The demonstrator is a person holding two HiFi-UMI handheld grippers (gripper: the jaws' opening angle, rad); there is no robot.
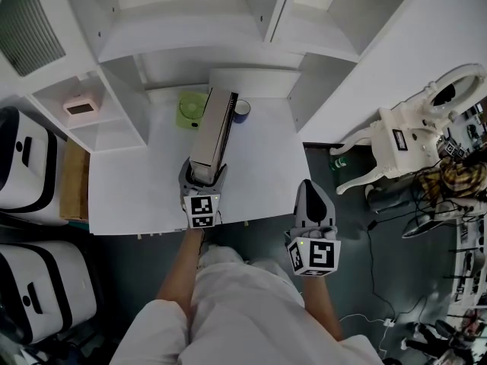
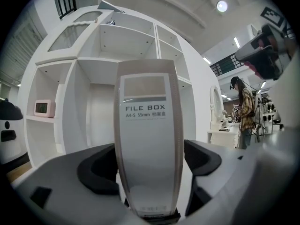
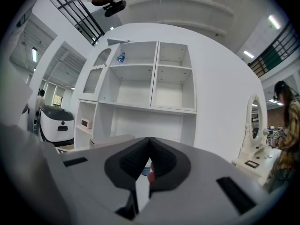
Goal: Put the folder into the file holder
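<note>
Straddling a smooth grey slab-shaped file box (image 2: 146,139), left gripper (image 1: 204,175) jaws parted, right gripper (image 3: 149,159) pinched closed.

In the head view, the left gripper (image 1: 204,175) hides the near foot of the tall grey-and-white file box (image 1: 215,131). The left gripper view cuts off the box's base, where faint print is unreadable. Behind the box, a lime-green round object (image 1: 190,109) and a dark blue round cup (image 1: 242,109) show only partly. Below the right gripper (image 3: 149,142)'s closed tips, a blue-and-red speck (image 3: 146,171), perhaps that cup, is too small to tell.
</note>
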